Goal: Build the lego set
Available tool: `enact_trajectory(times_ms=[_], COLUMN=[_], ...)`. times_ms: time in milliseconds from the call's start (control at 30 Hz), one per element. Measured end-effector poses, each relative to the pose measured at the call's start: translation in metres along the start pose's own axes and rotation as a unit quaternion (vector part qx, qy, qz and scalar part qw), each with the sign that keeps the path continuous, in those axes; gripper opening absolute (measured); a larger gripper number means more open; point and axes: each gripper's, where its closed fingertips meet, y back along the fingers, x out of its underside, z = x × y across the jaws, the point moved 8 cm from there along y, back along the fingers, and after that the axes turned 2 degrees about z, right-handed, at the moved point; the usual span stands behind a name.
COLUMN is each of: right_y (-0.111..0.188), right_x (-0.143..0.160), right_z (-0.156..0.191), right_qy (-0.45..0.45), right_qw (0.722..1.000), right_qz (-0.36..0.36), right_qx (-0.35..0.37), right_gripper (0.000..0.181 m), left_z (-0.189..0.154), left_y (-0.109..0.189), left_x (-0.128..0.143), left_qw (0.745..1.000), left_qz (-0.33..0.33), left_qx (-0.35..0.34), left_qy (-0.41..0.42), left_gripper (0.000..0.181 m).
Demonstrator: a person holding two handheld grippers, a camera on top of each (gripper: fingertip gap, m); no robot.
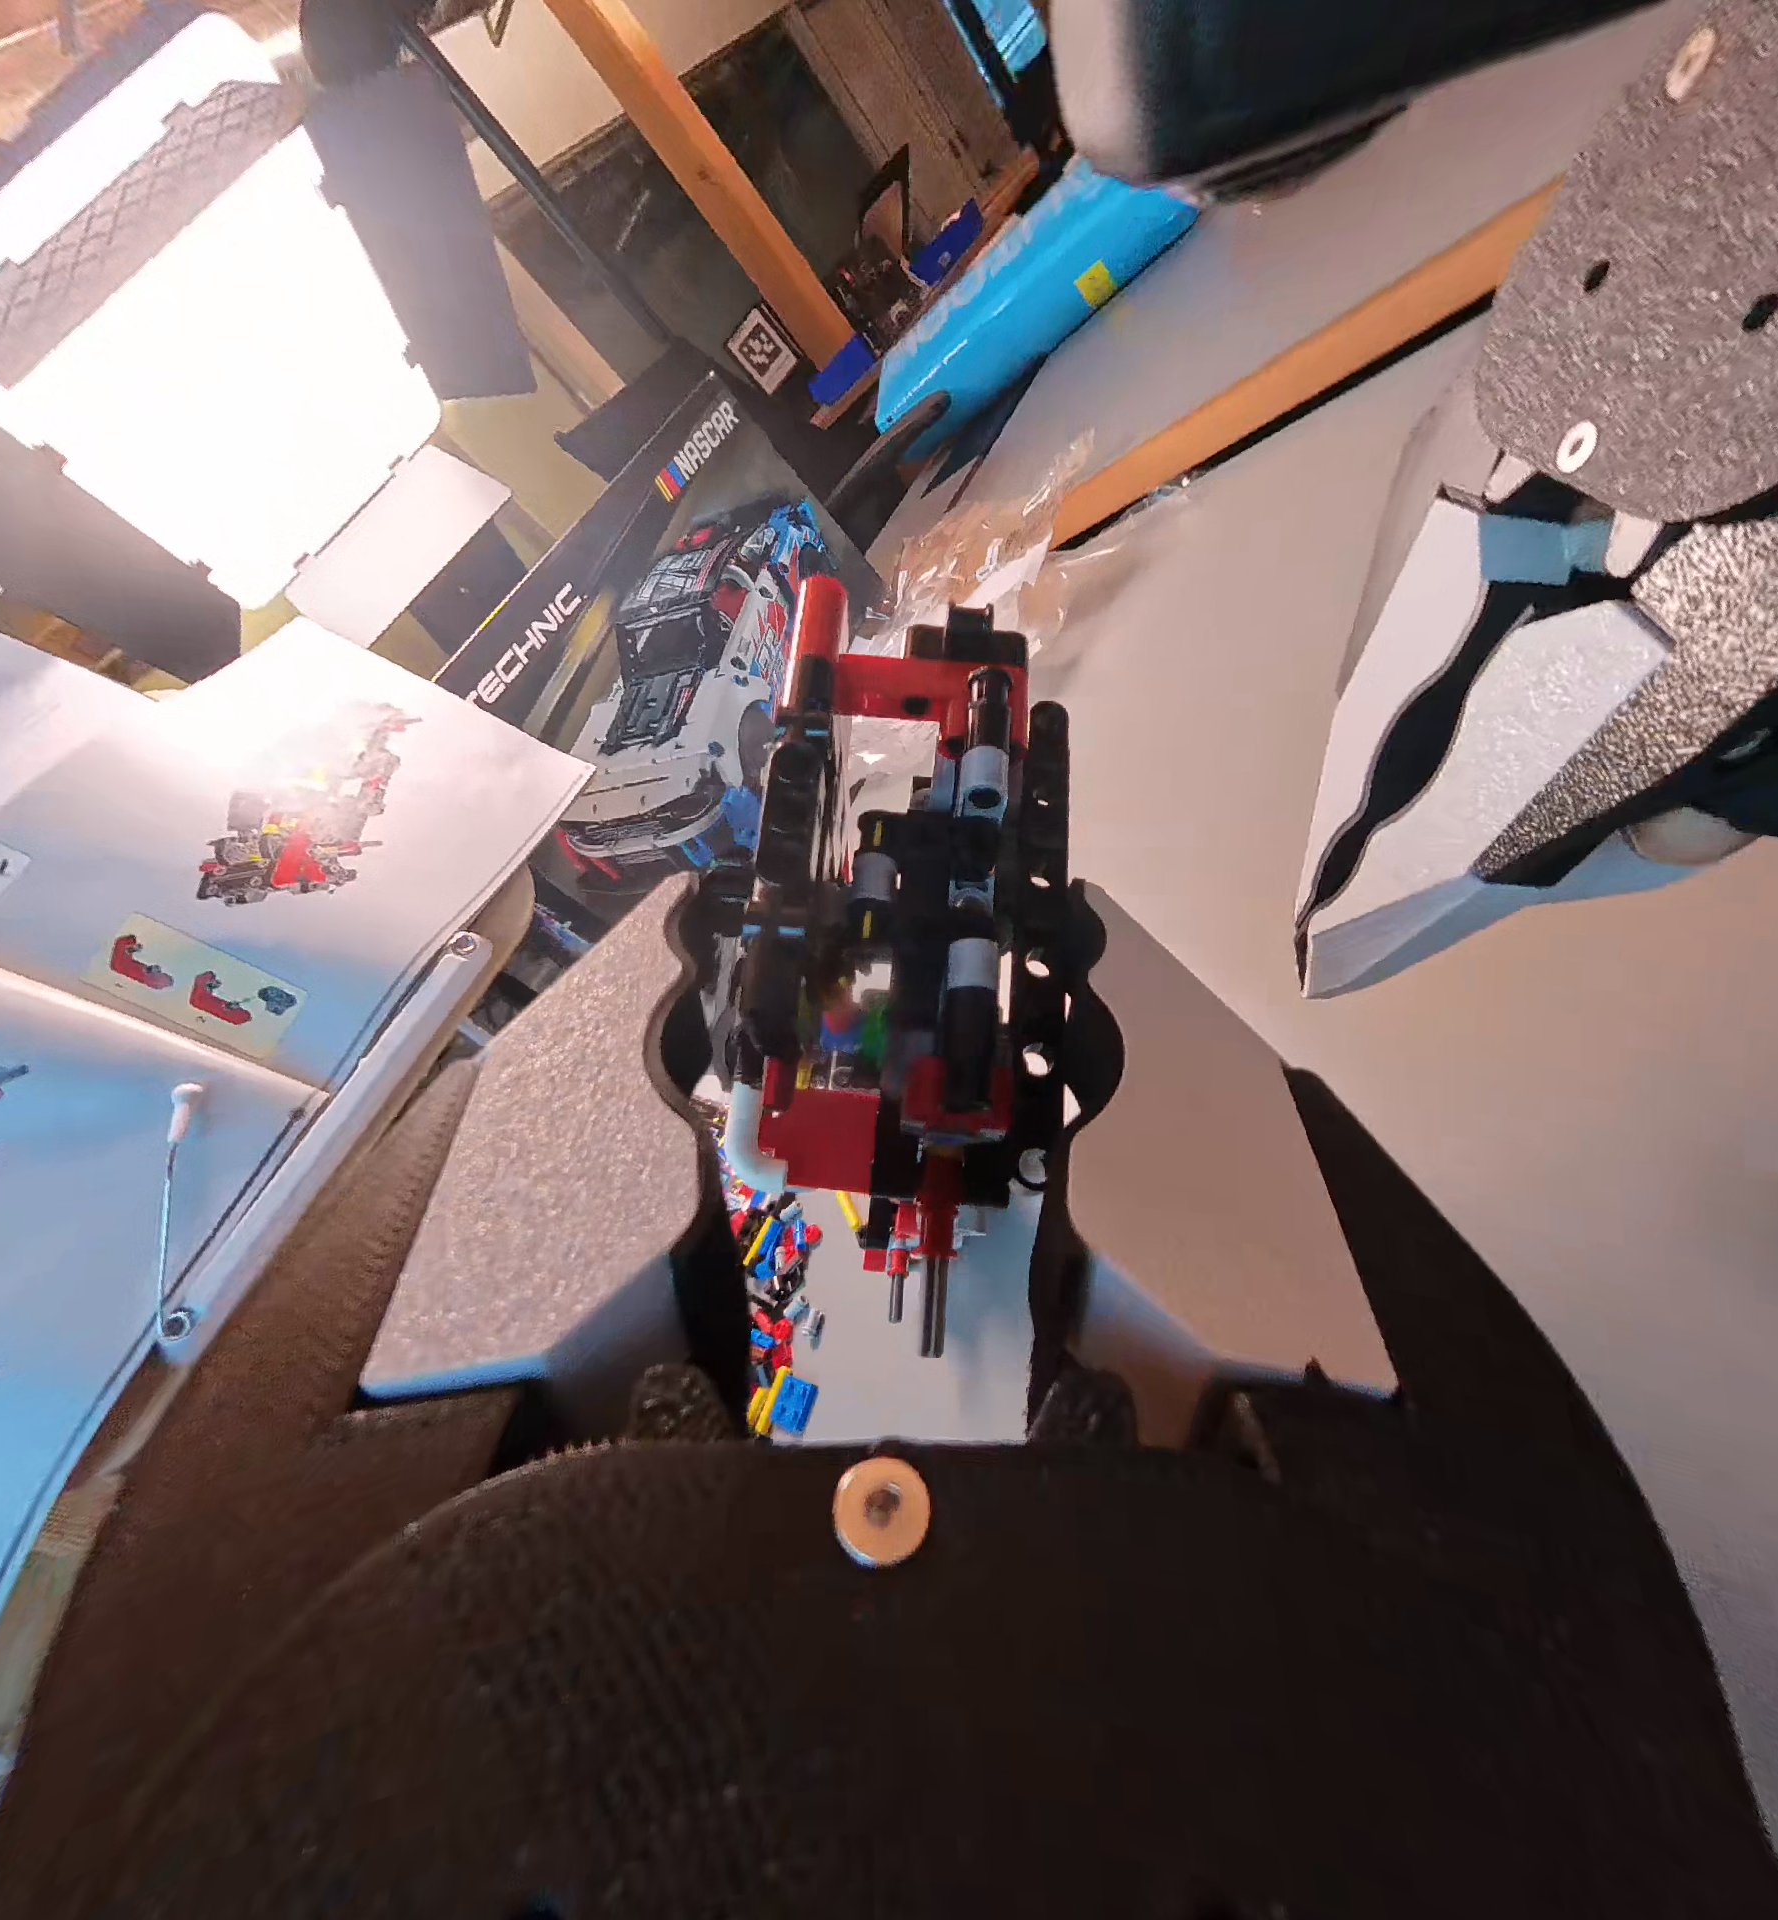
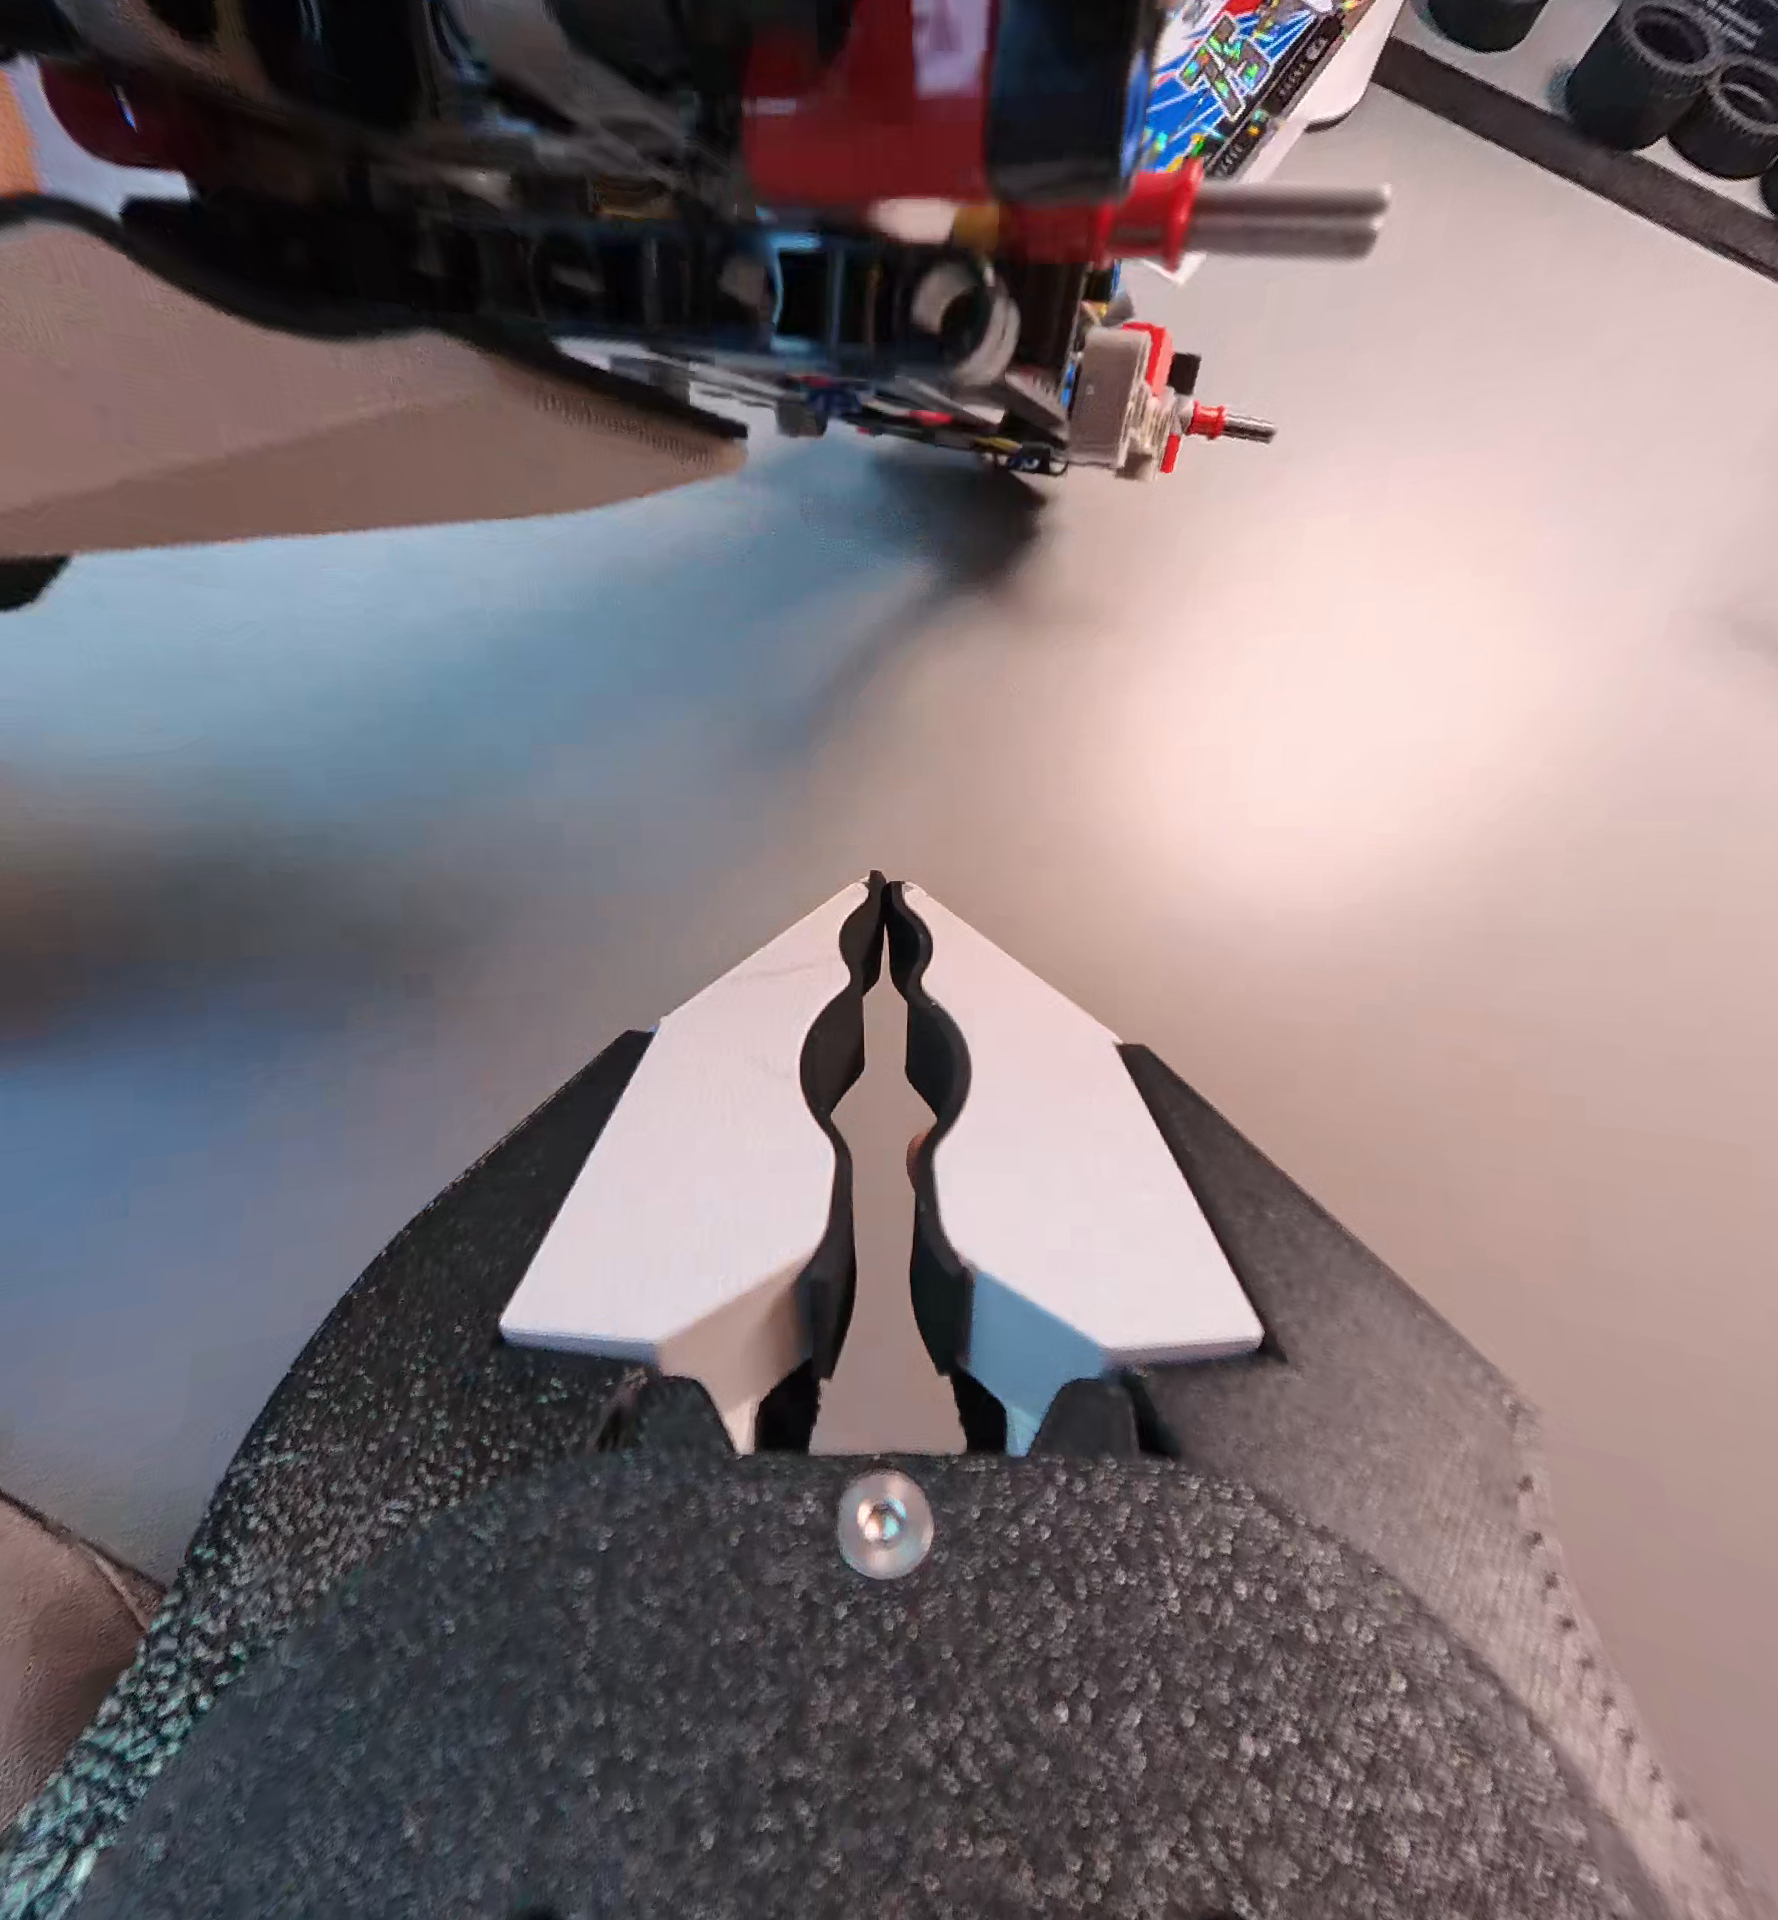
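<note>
Chassis work in mid-air: the left gripper [image 1: 890, 997] clamps a half-built red and black lego assembly [image 1: 895, 935] between its grey fingers [image 1: 552, 1174], lifting it clear of the grey table [image 2: 1280, 831], probably so that its sides and underside stay reachable for the next part. Two grey axles [image 1: 916, 1309] stick out of the near end of the model toward the camera, free of the fingers, a grip that seems chosen to leave those ends open.

To the right, the right gripper [image 2: 883, 888] hangs over bare table with its tips pressed together and nothing between them (it carries no piece at this moment), set near the assembly but not touching it.

Below the held model, a scatter of small coloured loose pieces [image 1: 781, 1309] lies on the table, within easy reach of either tool. On the left the open instruction booklet [image 1: 241, 831] lies flat, its pages turned up toward the builder, and beyond it stands the set's box [image 1: 677, 665]. Black tyres [image 2: 1716, 99] wait at the table's far right edge, as yet unfitted. Judging by the bare frame, the build has a long way to go.
</note>
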Motion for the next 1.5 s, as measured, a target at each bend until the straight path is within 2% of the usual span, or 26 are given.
enact_trajectory(times_ms=[233, 300, 367, 467, 533, 633, 733, 833, 1000, 1067, 1100, 1133, 1200, 1367, 1500], right_y=[-0.001, 0.000, 0.004, 0.008, 0.016, 0.027, 0.032, 0.025, 0.033, 0.032, 0.028, 0.024, 0.018, 0.020, 0.021], right_x=[-0.015, -0.020, -0.027, -0.034, -0.039, -0.043, -0.043, -0.033, -0.029, -0.026, -0.024, -0.022, -0.022, -0.016, -0.001], right_z=[0.004, -0.001, -0.010, -0.020, -0.015, -0.004, 0.000, 0.009, 0.002, -0.003, -0.004, -0.002, 0.002, 0.011, 0.028], right_qy=[0.015, 0.030, 0.052, 0.099, 0.155, 0.232, 0.275, 0.319, 0.289, 0.279, 0.281, 0.286, 0.292, 0.299, 0.303], right_qw=[1.000, 0.998, 0.994, 0.982, 0.963, 0.932, 0.912, 0.903, 0.901, 0.906, 0.910, 0.911, 0.913, 0.907, 0.916], right_qz=[-0.020, -0.047, -0.094, -0.156, -0.202, -0.226, -0.225, -0.177, -0.233, -0.227, -0.217, -0.212, -0.219, -0.226, -0.223], right_qx=[0.000, 0.003, -0.001, -0.036, -0.084, -0.164, -0.202, -0.228, -0.225, -0.225, -0.215, -0.206, -0.182, -0.190, -0.139], right_gripper=[0.000, 0.000, 0.011, 0.028, 0.029, 0.029, 0.000, 0.000, 0.009, 0.024, 0.025, 0.023, 0.006, 0.001, 0.001], left_z=[0.010, 0.010, 0.010, 0.006, 0.003, -0.003, -0.010, -0.014, -0.015, -0.015, -0.016, -0.017, -0.018, -0.022, -0.032], left_y=[0.004, 0.009, 0.016, 0.027, 0.033, 0.039, 0.041, 0.042, 0.046, 0.048, 0.048, 0.048, 0.048, 0.053, 0.055], left_x=[0.005, 0.008, 0.014, 0.023, 0.028, 0.032, 0.034, 0.036, 0.040, 0.041, 0.042, 0.042, 0.042, 0.046, 0.056], left_qw=[0.999, 0.999, 0.999, 0.997, 0.996, 0.994, 0.992, 0.991, 0.991, 0.991, 0.991, 0.991, 0.990, 0.989, 0.987], left_qz=[-0.010, -0.023, -0.038, -0.058, -0.065, -0.071, -0.072, -0.068, -0.062, -0.062, -0.063, -0.064, -0.064, -0.053, -0.026], left_qx=[0.006, 0.017, 0.026, 0.048, 0.058, 0.078, 0.100, 0.105, 0.105, 0.105, 0.105, 0.106, 0.109, 0.121, 0.128], left_qy=[0.032, 0.028, 0.026, 0.008, -0.004, -0.022, -0.037, -0.046, -0.052, -0.052, -0.051, -0.051, -0.058, -0.067, -0.089], left_gripper=[0.066, 0.066, 0.066, 0.066, 0.066, 0.066, 0.066, 0.066, 0.066, 0.066, 0.066, 0.066, 0.066, 0.067, 0.068])
